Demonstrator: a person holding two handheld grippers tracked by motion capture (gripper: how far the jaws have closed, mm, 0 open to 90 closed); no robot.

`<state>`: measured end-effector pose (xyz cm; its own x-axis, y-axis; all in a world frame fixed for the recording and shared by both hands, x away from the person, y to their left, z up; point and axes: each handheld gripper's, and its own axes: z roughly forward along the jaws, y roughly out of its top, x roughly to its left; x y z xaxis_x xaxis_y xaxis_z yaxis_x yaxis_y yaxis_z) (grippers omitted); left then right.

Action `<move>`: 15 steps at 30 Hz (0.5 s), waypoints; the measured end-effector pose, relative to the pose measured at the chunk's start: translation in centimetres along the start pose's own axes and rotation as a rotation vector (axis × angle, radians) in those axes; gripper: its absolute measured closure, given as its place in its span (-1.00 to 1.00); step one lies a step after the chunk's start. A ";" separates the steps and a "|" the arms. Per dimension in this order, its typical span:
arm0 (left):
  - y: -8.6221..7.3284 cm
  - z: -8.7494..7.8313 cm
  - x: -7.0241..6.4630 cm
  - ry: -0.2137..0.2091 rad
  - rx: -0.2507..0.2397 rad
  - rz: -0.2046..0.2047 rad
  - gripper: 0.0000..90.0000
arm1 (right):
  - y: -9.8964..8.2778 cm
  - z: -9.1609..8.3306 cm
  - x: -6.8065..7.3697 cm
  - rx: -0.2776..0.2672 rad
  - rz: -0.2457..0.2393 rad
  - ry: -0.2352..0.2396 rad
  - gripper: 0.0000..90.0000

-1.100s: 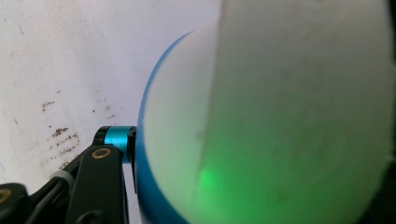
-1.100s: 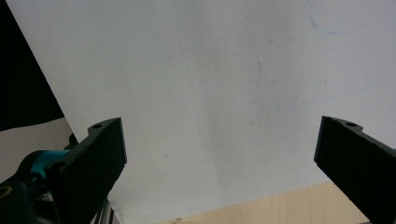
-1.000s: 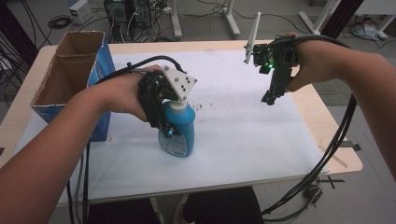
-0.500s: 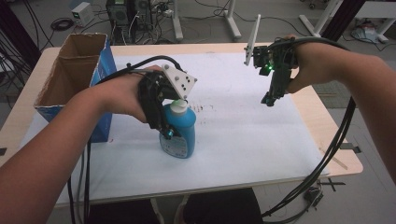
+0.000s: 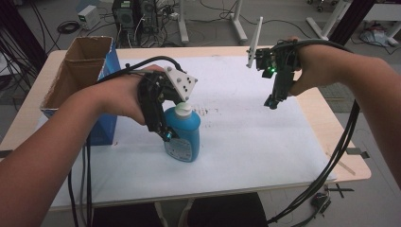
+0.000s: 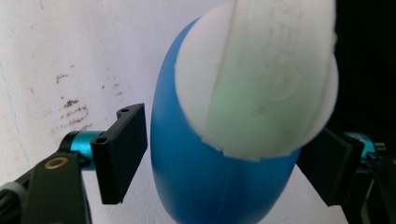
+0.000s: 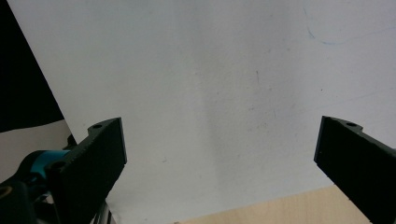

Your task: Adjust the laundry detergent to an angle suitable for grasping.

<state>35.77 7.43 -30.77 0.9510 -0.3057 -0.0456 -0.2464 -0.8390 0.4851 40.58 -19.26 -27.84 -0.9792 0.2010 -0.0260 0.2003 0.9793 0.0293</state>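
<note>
The left hand-held gripper (image 5: 166,135) points down over the blue bottle (image 5: 183,135), and its jaws have just been opening. In the left gripper view the bottle (image 6: 210,186) stands between the two black jaws. A narrow gap of white sheet shows between the jaw on the left of that view and the bottle's side, so that pad is off the plastic; the other jaw sits close to the bottle's far side, and whether it touches cannot be told. The grip is released, with the bottle between the jaws. The bottle stands upright, its white cap (image 6: 257,79) just under the camera, on the white sheet (image 5: 246,142) that covers the worktop (image 5: 326,118). It is toward the worktop's near edge, left of the middle.

Just beside the bottle, along the worktop's left edge, stands an open cardboard box (image 5: 75,71) with a blue side.

The right hand-held gripper (image 5: 270,101) hangs above the right part of the worktop, nearer the far edge and well apart from the bottle. Its jaws (image 7: 224,154) stand wide apart with nothing between them, over the white sheet and a strip of bare wood at the edge. Black cables (image 5: 331,165) trail from it past the worktop's right edge.
</note>
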 end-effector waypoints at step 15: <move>-0.3 -2.3 -0.4 0.042 0.126 -0.073 -0.64 | 0.3 -0.2 0.0 -0.003 -0.007 -0.001 -0.97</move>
<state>35.83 8.81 -28.90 0.9737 -0.2246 -0.0391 -0.1949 -0.9092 0.3679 40.59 -18.97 -27.66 -0.9805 0.1947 -0.0272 0.1938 0.9805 0.0323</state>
